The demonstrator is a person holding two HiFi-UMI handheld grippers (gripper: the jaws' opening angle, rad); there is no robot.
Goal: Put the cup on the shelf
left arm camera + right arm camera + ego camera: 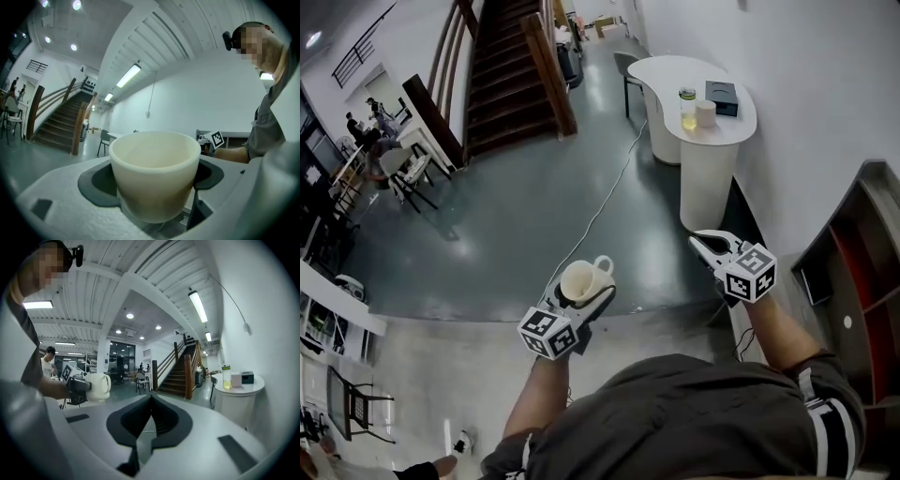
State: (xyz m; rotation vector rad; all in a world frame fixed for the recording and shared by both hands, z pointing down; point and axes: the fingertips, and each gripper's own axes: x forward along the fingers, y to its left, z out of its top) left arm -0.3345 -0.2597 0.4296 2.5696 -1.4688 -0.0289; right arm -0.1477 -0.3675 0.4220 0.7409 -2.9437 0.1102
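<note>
I am pinching the cream cup (154, 173) upright, low on its body, in the left gripper (591, 292). The right gripper (151, 399) is riding empty, jaws pressed together. The shelf (862, 272) is sitting well apart, beyond the right gripper, so I am expecting the smooth cup could slip or tilt in transit.

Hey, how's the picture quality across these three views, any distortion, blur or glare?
Head view: heavy fisheye bend, so the staircase leans; the floor has a soft sheen. Left gripper view: the cup looms large and a little soft, corners vignetted black. Right gripper view: the strip light blows out; the shut right tongs are slightly blurred.
</note>
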